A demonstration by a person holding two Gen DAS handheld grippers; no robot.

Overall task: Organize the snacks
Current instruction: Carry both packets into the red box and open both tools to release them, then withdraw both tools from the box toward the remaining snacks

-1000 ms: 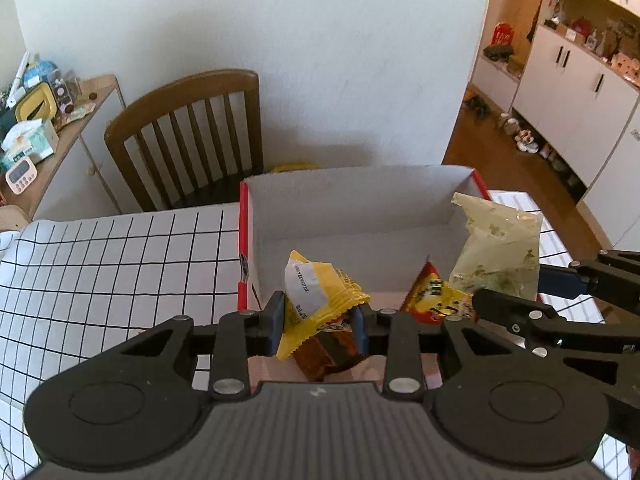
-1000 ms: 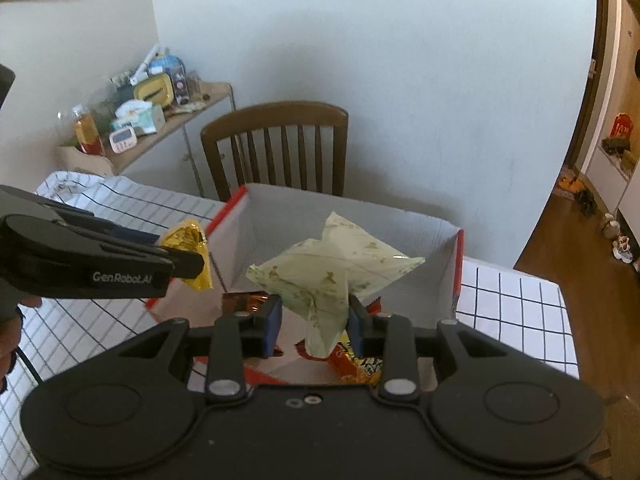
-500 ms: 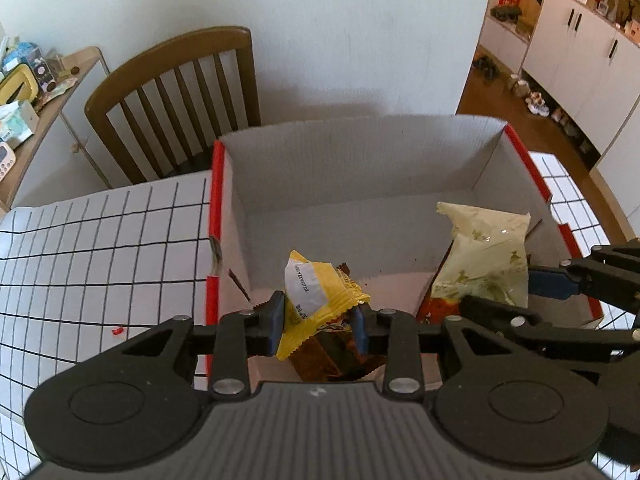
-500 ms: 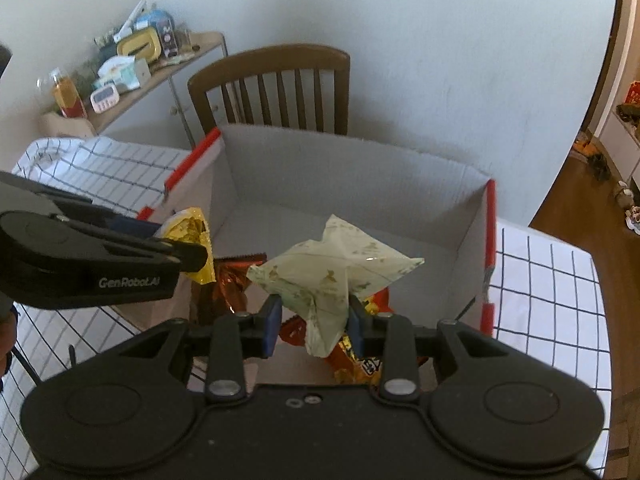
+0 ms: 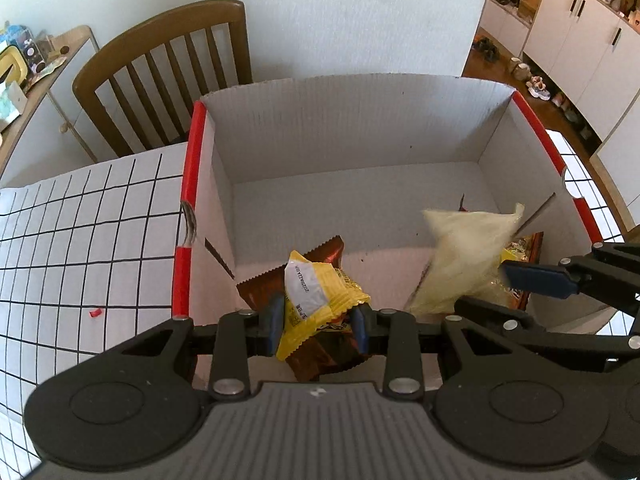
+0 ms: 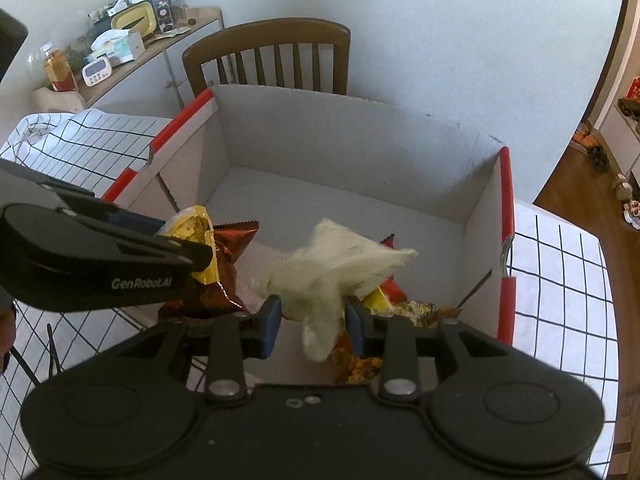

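Two handheld grippers hang over an open white cardboard box with red rims (image 5: 188, 184) on a bench under a black-gridded white cloth (image 5: 80, 220). The left gripper (image 5: 318, 322) has its fingers pinched narrowly on a yellow foil snack packet (image 5: 316, 296), above a brown wrapper (image 5: 320, 252). The right gripper (image 6: 312, 316) pinches a pale green crinkled snack bag (image 6: 336, 264) (blurred), above orange packets on the box floor. To finish well, both should probably release low inside the walls.

Bright, even daylight, strong fisheye bending at the edges, the pale green packet (image 6: 340, 268) smeared by motion blur
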